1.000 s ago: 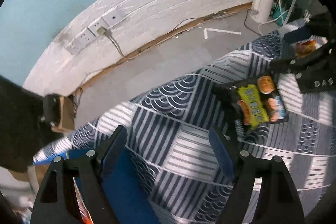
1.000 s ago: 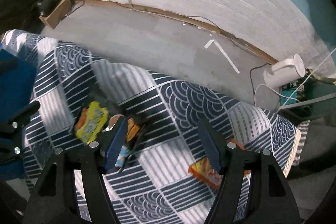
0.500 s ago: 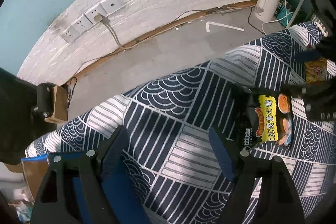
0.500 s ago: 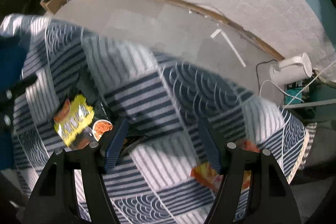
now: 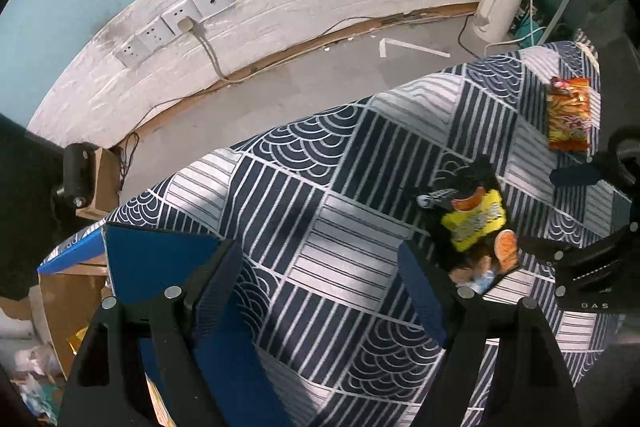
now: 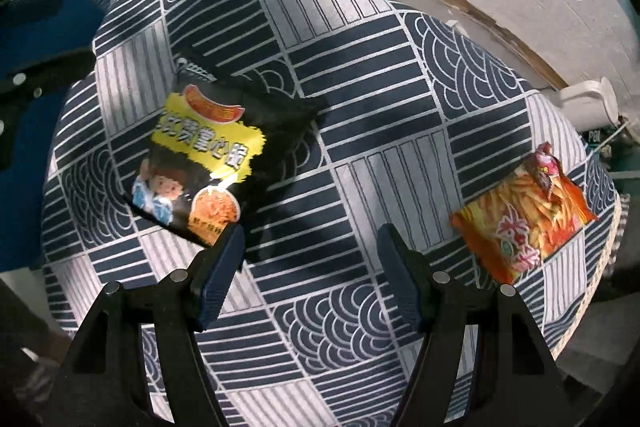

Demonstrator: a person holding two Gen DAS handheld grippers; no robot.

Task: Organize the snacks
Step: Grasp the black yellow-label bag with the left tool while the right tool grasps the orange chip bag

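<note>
A black and yellow snack bag [image 6: 200, 163] lies on the patterned tablecloth [image 6: 360, 107], just ahead and left of my right gripper [image 6: 312, 267], which is open and empty. An orange snack bag [image 6: 524, 215] lies to its right near the table edge. In the left wrist view the black and yellow bag [image 5: 476, 227] sits right of my open, empty left gripper [image 5: 320, 287], and the orange bag [image 5: 568, 115] lies further back right. A blue box [image 5: 160, 267] stands at the left under the left finger.
The table's far edge drops to a grey floor [image 5: 280, 95] with a white brick wall, sockets [image 5: 176, 23] and a cable. A white kettle [image 5: 496, 7] stands on the floor at the right. A cardboard box [image 5: 72, 299] sits below left.
My right gripper has moved down and closer to the table, so both bags look bigger. The left wrist view has swung, bringing the orange bag and blue box more into view.
</note>
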